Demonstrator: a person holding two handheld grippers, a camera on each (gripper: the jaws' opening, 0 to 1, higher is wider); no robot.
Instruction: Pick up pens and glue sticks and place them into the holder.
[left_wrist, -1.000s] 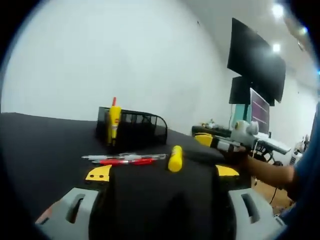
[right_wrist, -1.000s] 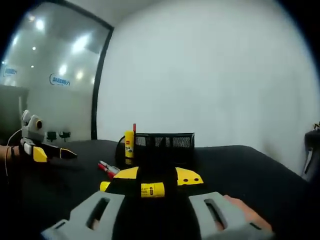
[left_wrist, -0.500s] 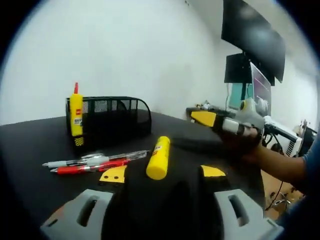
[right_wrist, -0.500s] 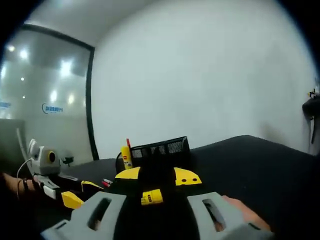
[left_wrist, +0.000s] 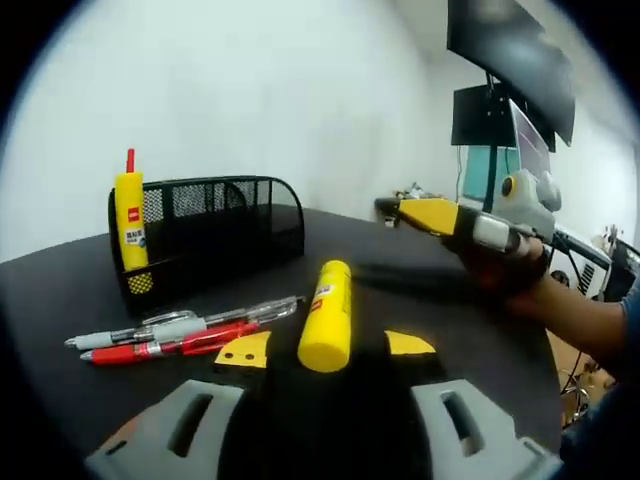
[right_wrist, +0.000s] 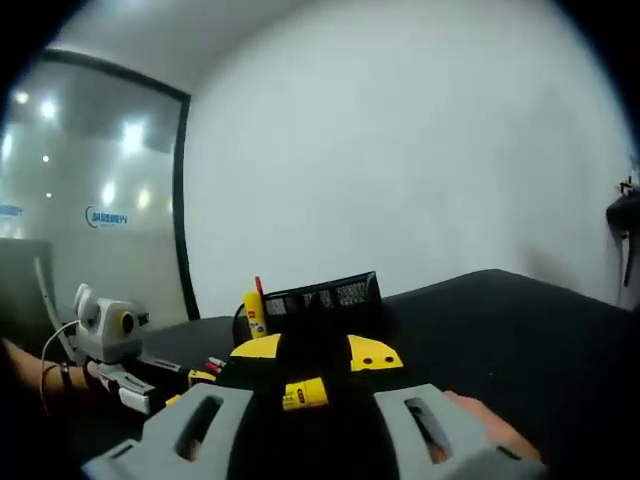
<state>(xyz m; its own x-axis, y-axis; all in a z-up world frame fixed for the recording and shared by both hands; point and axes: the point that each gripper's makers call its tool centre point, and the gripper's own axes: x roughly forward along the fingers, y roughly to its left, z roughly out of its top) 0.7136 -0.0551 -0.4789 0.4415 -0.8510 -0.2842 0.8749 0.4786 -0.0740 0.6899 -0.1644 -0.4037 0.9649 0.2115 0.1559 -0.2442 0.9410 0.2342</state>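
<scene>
The black table (left_wrist: 60, 300) is the largest thing here, and the black mesh holder (left_wrist: 215, 235) stands on it, near the far side. One yellow glue bottle with a red tip (left_wrist: 130, 225) already stands upright at the holder's left end. In front of the holder lie a silver pen (left_wrist: 150, 328) and a red pen (left_wrist: 165, 345), side by side and touching. A yellow glue stick (left_wrist: 328, 315) lies just right of them, its end pointing toward the left gripper (left_wrist: 325, 350).

The left gripper has its jaws apart, and the glue stick lies between the yellow tips, not yet clamped. To do this step well, I think the jaws should go a little lower and close on the middle of the stick, so it does not roll away.

The right gripper (right_wrist: 312, 352) also has its jaws apart and holds nothing; in the left gripper view it hovers above the table at the right. The path from the stick to the holder looks free, only the pens are near.
</scene>
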